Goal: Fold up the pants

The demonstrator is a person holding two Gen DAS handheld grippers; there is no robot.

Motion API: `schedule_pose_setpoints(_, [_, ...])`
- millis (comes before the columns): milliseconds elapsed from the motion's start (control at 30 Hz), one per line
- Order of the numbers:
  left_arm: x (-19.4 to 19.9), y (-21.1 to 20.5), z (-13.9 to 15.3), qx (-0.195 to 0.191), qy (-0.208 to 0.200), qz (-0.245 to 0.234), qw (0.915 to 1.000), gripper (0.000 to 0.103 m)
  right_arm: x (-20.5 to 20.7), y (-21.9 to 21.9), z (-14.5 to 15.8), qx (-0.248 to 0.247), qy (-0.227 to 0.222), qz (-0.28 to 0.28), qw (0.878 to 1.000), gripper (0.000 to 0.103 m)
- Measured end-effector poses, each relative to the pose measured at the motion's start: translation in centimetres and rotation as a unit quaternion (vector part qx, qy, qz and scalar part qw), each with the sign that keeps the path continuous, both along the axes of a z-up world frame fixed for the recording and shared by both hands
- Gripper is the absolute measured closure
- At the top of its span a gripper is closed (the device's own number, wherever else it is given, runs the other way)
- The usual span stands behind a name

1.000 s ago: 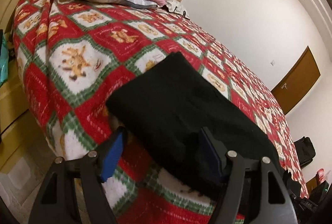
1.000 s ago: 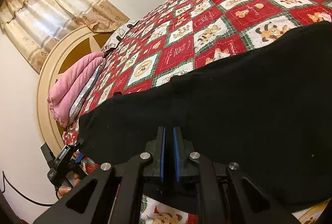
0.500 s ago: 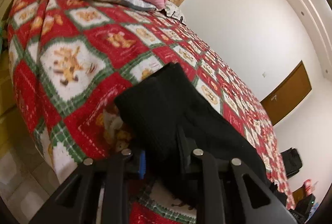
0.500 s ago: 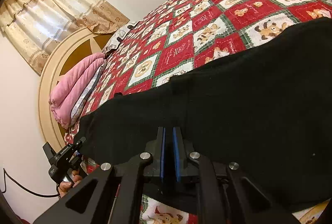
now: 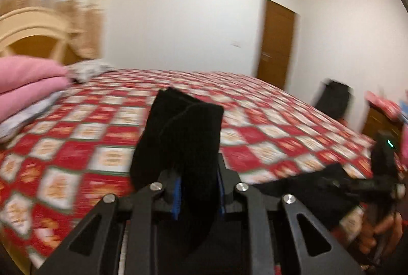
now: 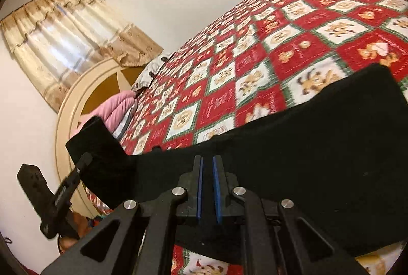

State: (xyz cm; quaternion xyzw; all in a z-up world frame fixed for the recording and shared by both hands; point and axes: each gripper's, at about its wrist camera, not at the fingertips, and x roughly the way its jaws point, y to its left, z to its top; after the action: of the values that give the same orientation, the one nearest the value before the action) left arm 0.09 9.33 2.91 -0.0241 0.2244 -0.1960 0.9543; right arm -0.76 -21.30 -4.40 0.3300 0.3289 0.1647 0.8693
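Both grippers clamp the black pants (image 6: 318, 147) – left gripper (image 5: 197, 194) has just closed on a lifted end, right gripper (image 6: 207, 188) on the near edge by the bedspread (image 6: 255, 50). Soft, limp cloth – it'll sag, so keep hold at the edges.

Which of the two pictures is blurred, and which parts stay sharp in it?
Left wrist view: bedspread, curtain and headboard are smeared by motion; the left claw and the pants it grips stay fairly sharp. Right wrist view: mostly sharp, only fisheye bending.

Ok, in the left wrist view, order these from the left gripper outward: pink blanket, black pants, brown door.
1. Black pants: pinched in the left gripper.
2. Pink blanket: far left, at the headboard end.
3. Brown door: right of centre, beyond the bed.
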Motion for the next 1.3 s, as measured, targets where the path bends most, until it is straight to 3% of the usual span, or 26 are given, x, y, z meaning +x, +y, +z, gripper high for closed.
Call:
schedule_pose_setpoints(167, [0.0, -6.5, -4.0, 0.043, 0.041, -0.085, 0.9945, 0.08, -0.5, -1.3, -0.9, 0.03, 0.013, -0.004, 0.999, 0.094])
schedule_pose_setpoints(267, [0.1, -7.9, -5.9, 0.076, 0.063, -0.091, 0.9909, 0.08, -0.2, -1.2, -0.7, 0.052, 0.012, 0.012, 0.999, 0.094])
schedule_pose_setpoints(333, [-0.2, -7.6, -6.1, 0.077, 0.068, -0.091, 0.9906, 0.08, 0.0, -1.2, -0.2, 0.08, -0.001, 0.03, 0.996, 0.094])
schedule_pose_setpoints(367, [-0.4, -7.4, -5.9, 0.075, 0.066, -0.092, 0.9908, 0.08, 0.3, -1.1, 0.0, 0.089, -0.003, 0.036, 0.995, 0.082])
schedule_pose_setpoints(400, [-0.6, -7.2, -5.5, 0.073, 0.059, -0.091, 0.9914, 0.08, 0.6, -1.0, 0.2, 0.098, -0.003, 0.043, 0.994, 0.049])
schedule_pose_setpoints(467, [-1.0, -7.0, -4.9, 0.068, 0.043, -0.091, 0.9926, 0.08, 1.6, -0.6, 0.7, 0.126, -0.006, 0.052, 0.991, 0.018])
schedule_pose_setpoints(567, [-2.0, -7.2, -4.5, 0.062, 0.033, -0.094, 0.9931, 0.08, 3.9, 0.6, 1.4, 0.164, -0.006, 0.091, 0.982, 0.018])
schedule_pose_setpoints(800, [-3.4, -7.8, -4.9, 0.066, 0.021, -0.113, 0.9912, 0.08, 8.2, 5.6, -0.3, 0.145, 0.067, 0.164, 0.973, 0.021])
schedule_pose_setpoints(833, [-3.5, -8.0, -5.0, 0.066, 0.023, -0.117, 0.9907, 0.08, 8.2, 6.0, -0.9, 0.146, 0.076, 0.166, 0.972, 0.028])
schedule_pose_setpoints(867, [-3.7, -7.9, -5.0, 0.065, 0.025, -0.12, 0.9904, 0.08, 8.1, 6.3, -1.3, 0.142, 0.079, 0.169, 0.972, 0.056])
schedule_pose_setpoints(900, [-3.7, -8.0, -5.1, 0.066, 0.028, -0.122, 0.99, 0.08, 8.0, 6.5, -1.6, 0.135, 0.081, 0.172, 0.972, 0.076])
schedule_pose_setpoints(1000, [-3.7, -8.4, -5.2, 0.061, 0.039, -0.135, 0.9882, 0.08, 7.5, 6.1, -1.7, 0.12, 0.083, 0.166, 0.975, 0.08])
schedule_pose_setpoints(1200, [-4.8, -10.9, -3.0, 0.065, 0.012, -0.176, 0.9823, 0.08, 5.9, 3.4, 2.0, 0.063, 0.036, 0.166, 0.983, 0.08])
schedule_pose_setpoints(1300, [-5.3, -13.3, -1.8, 0.059, 0.006, -0.214, 0.975, 0.08, 4.8, 0.6, 3.5, 0.045, 0.027, 0.16, 0.986, 0.08])
